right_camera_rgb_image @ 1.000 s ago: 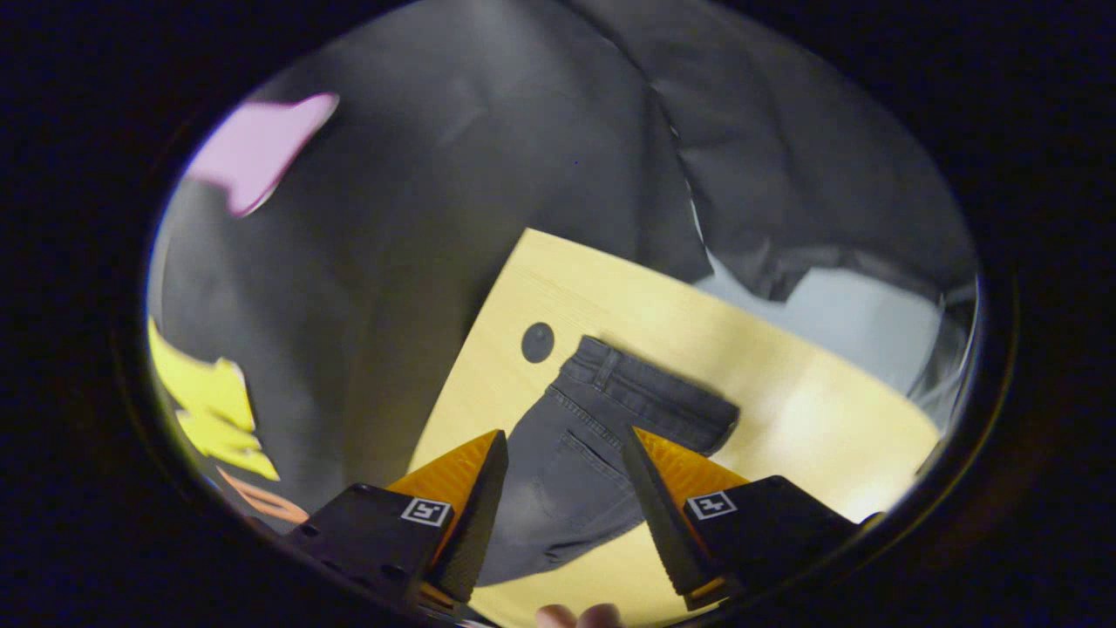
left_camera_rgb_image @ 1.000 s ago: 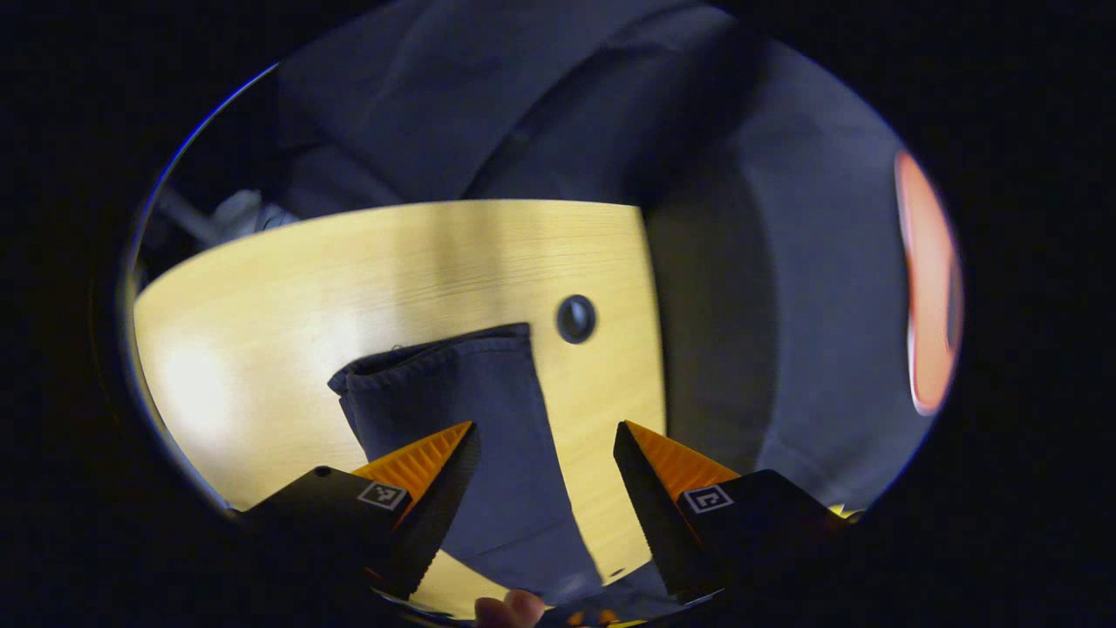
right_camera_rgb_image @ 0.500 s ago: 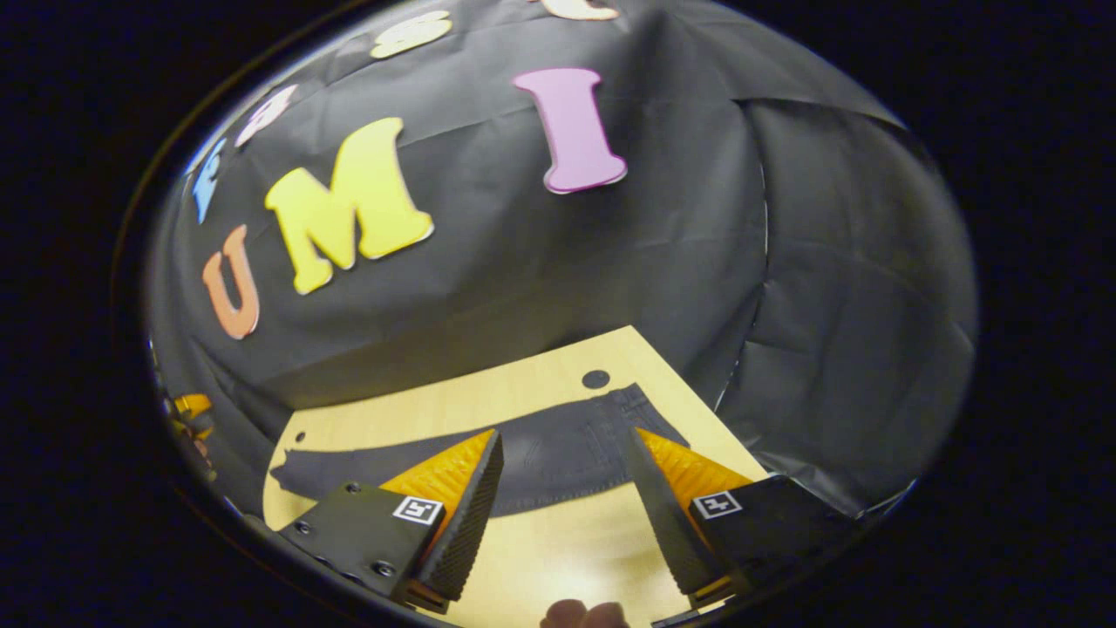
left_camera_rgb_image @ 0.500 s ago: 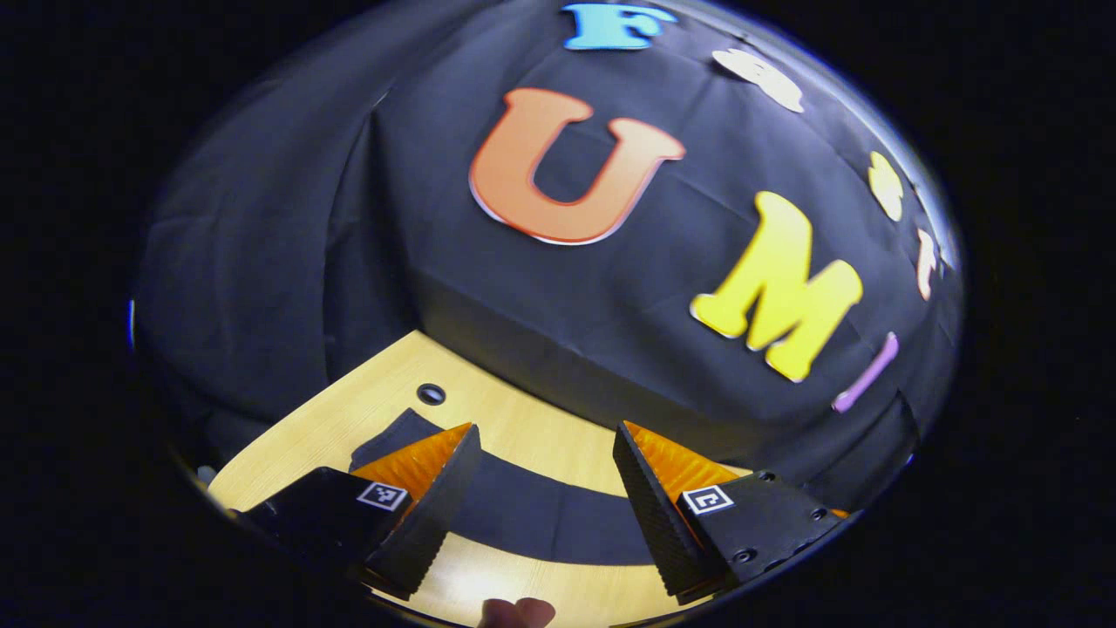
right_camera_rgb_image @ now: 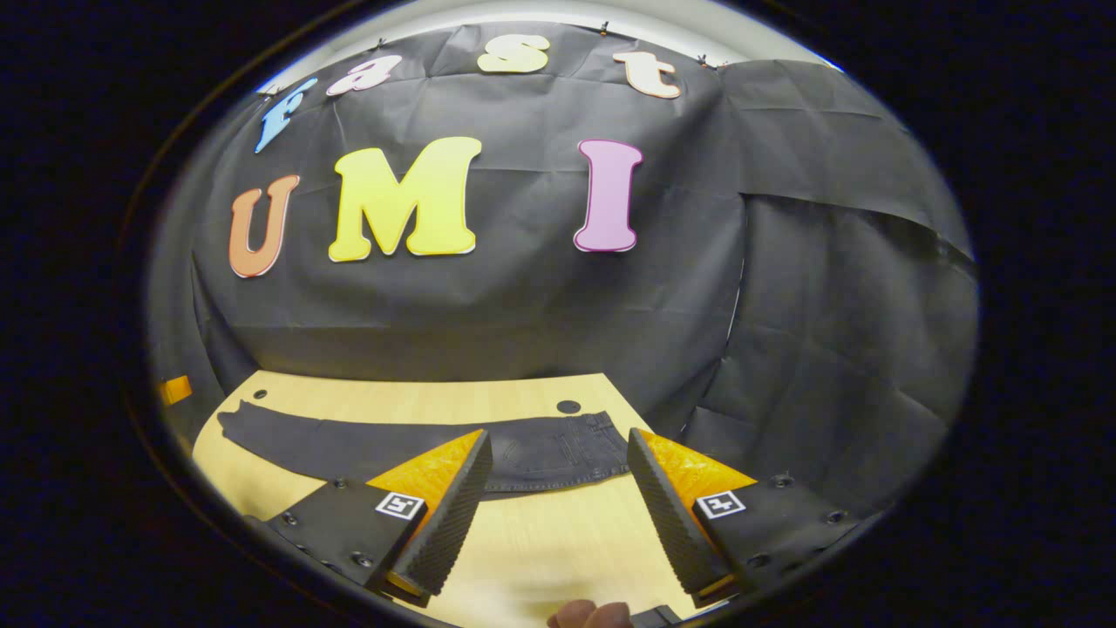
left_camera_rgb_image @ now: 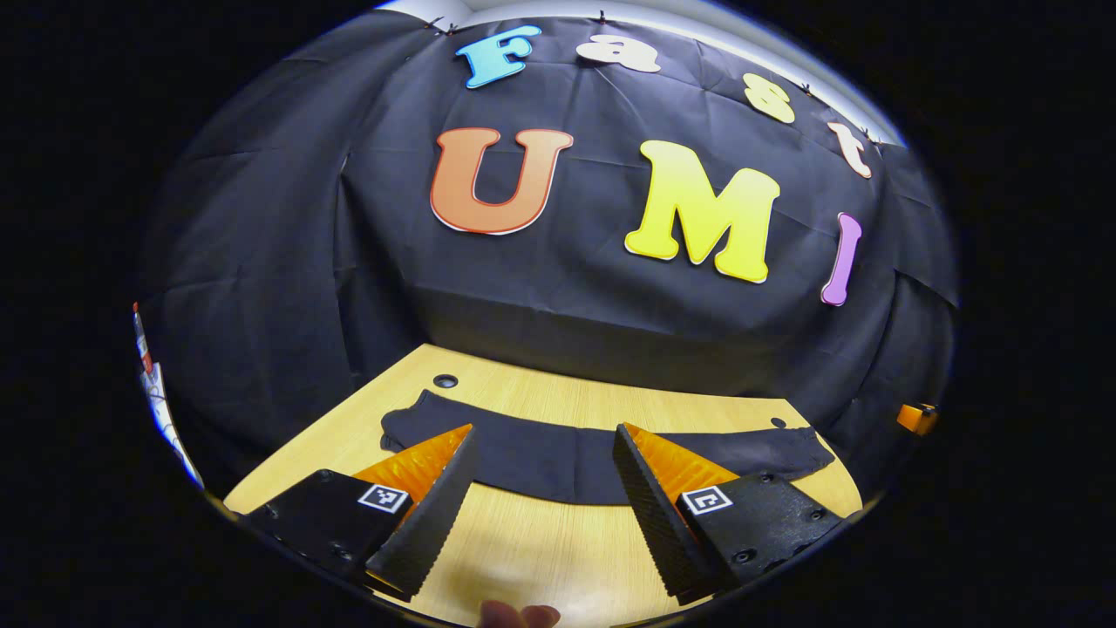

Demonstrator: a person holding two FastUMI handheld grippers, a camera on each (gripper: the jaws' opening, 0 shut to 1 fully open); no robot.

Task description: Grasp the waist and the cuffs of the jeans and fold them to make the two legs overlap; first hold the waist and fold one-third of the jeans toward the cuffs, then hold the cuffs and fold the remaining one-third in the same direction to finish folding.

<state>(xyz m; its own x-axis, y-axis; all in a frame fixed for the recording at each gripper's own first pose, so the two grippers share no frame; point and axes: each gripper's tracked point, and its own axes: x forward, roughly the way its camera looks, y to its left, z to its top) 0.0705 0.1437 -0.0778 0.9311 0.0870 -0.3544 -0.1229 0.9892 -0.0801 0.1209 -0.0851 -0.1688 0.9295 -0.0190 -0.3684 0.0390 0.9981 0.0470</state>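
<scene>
Left gripper view, bottom edge: a fingertip (left_camera_rgb_image: 520, 616) of the person's hand pokes in, cut off by the frame. Just above, the left gripper (left_camera_rgb_image: 545, 506) has its fingers spread wide with nothing between them, hanging above the pale wooden table (left_camera_rgb_image: 540, 549) and touching nothing. Past the fingertips, in the lower middle of the frame, the dark, long, flat-lying jeans (left_camera_rgb_image: 558, 458) stretch across the table from left to right in a single strip. A small round dark hole in the tabletop (left_camera_rgb_image: 445, 381) sits just beyond their left end. The right end narrows near the table's far right corner; detail there is too small to make out.

Right gripper view, bottom edge: fingertips (right_camera_rgb_image: 588, 614), cut off. The right gripper (right_camera_rgb_image: 560, 506) also has its fingers wide apart, holding nothing, above the table (right_camera_rgb_image: 558, 541). Beyond, the jeans (right_camera_rgb_image: 418, 445) lie flat; waistband and back pocket at their right end, near another round hole (right_camera_rgb_image: 568, 406). The cuff end tapers toward the lower left of the frame. The black cloth wall (right_camera_rgb_image: 523, 305) rises behind the table.
</scene>
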